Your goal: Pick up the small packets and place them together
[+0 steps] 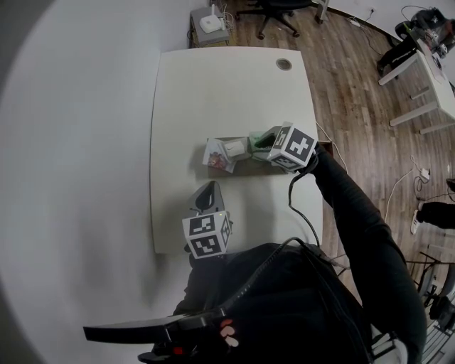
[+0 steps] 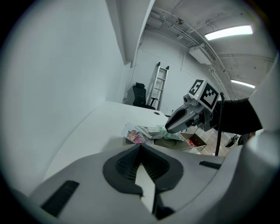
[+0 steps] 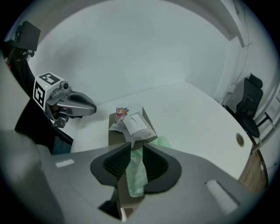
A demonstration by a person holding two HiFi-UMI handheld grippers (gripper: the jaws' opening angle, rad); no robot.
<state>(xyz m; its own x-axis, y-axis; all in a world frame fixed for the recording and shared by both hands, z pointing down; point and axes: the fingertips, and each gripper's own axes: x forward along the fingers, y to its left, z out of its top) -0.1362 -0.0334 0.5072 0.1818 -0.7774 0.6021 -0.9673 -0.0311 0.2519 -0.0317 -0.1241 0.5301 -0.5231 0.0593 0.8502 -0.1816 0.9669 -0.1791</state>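
Note:
Several small packets lie on a flat brown cardboard box point(image 1: 245, 169) in the middle of the white table point(image 1: 213, 92): a colourful packet point(image 1: 216, 159), a white packet point(image 1: 234, 148) and a pale green packet point(image 1: 259, 141). My right gripper point(image 1: 268, 140) points steeply down over the box's right end. Its jaws stand apart, and the green packet point(image 3: 135, 175) lies between them, resting on the box point(image 3: 114, 139). The white packet point(image 3: 133, 124) and colourful packet point(image 3: 120, 113) lie just beyond. My left gripper point(image 1: 208, 193) hovers near the table's front, apart from the packets, with its tips together and nothing in them.
A round cable hole point(image 1: 284, 64) sits at the table's far right corner. The table's right edge runs close beside the box, with wooden floor point(image 1: 355, 106) beyond. An office chair point(image 1: 274, 11) and a small cabinet point(image 1: 210, 27) stand past the far end.

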